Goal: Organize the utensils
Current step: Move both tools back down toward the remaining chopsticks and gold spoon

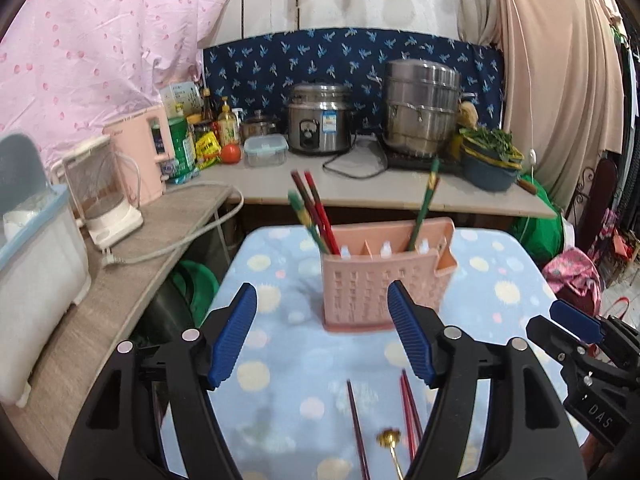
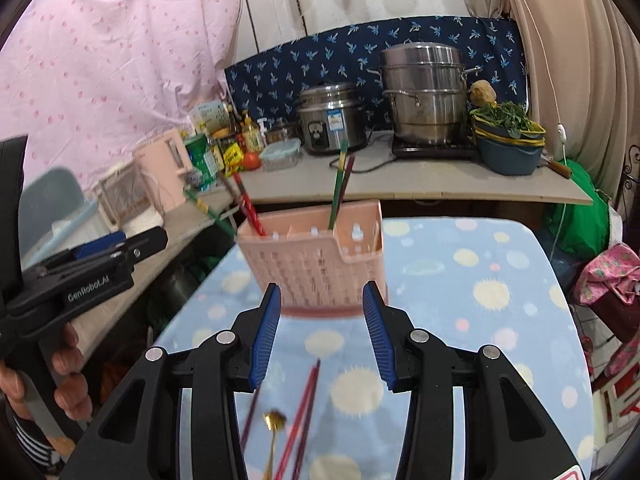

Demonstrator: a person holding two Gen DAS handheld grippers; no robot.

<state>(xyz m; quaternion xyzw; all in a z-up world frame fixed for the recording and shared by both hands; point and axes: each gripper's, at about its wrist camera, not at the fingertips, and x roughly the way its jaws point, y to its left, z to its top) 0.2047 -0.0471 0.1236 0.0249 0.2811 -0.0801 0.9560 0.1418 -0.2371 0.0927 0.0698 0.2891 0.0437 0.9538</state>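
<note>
The setting is a cramped kitchen corner hung with cloth; a pink sheet [image 1: 100, 32] covers the left wall and a navy patterned cloth [image 1: 352, 64] backs a grey counter [image 1: 400, 192], presumably as a splash guard; the counter carries a tall steel steamer [image 1: 420, 108] and a rice cooker [image 1: 320, 120], both well apart from the work area. The work surface is a small table under a blue dotted cover [image 2: 460, 280]; the padding probably keeps utensils from sliding.

The pink utensil caddy [image 1: 380, 280] stands upright near the far middle of the table; its dividers split it into compartments so that utensils can be sorted. Red and green chopsticks [image 1: 316, 212] lean in its left compartment; more chopsticks [image 2: 340, 184] lean in a compartment further right, a green one plainly and what looks like a dark one beside it.

The left gripper [image 1: 320, 332] is released, jaws wide, nothing between the pads; the right gripper [image 2: 320, 332] is likewise released at a narrower gap and holds nothing; both point down toward the near edge of the table, a posture suited to a pick-up from above.

The unsorted items lie flat on the cover below the grippers: loose red chopsticks [image 2: 304, 412], one darker chopstick [image 1: 356, 428], and a gold spoon [image 2: 274, 424] between them; by this judgement the task is partly done.
</note>
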